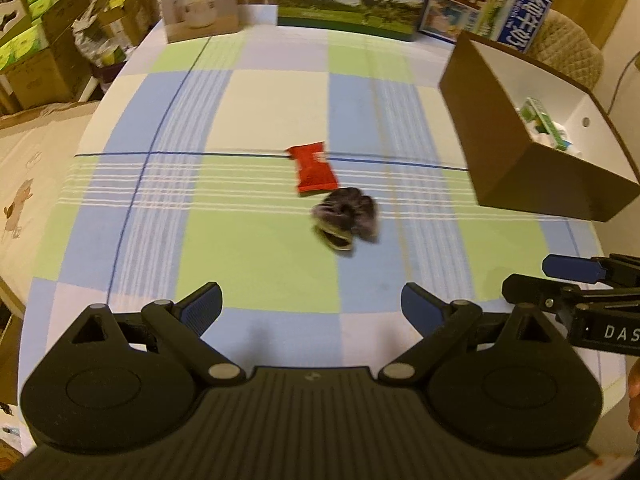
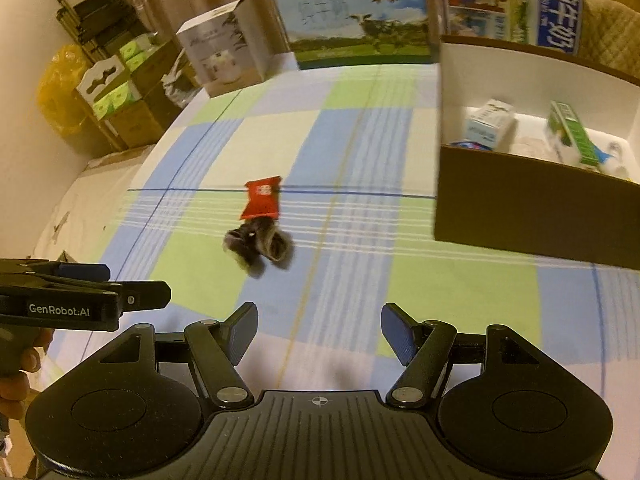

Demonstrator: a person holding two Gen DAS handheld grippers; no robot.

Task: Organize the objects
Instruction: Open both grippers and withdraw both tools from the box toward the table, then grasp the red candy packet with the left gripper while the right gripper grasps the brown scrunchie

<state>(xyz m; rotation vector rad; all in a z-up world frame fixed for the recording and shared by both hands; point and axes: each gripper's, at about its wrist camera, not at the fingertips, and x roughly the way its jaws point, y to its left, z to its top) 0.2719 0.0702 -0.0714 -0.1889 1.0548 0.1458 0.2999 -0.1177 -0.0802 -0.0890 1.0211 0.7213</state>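
1. Two things are left loose on the desk [image 1: 260, 112] with its checked cloth: a red snack packet [image 1: 314, 168] and, touching its near end, a dark furry item [image 1: 346, 218] — too blurred to name, perhaps a scrunchie or small plush.
2. The open box [image 2: 520, 208] stands on the desk's right side, well apart from the pair; it already holds small cartons [image 2: 490, 124], so it looks like the place where things are gathered.
3. The left tongs [image 1: 312, 306] stand open with nothing between the pads, low over the near part of the cloth.
4. The right tongs [image 2: 318, 330] are likewise parted and empty, just beside the left ones and pointing down toward the same two items.
5. The step in hand appears to be the approach — neither tool has reached an object yet.
6. The next move likely calls for one pair of tongs to straddle the furry item, the nearer of the two, and close on it without dragging the packet along, since they touch.
7. A lift and a carry over the box's brown wall would then follow.
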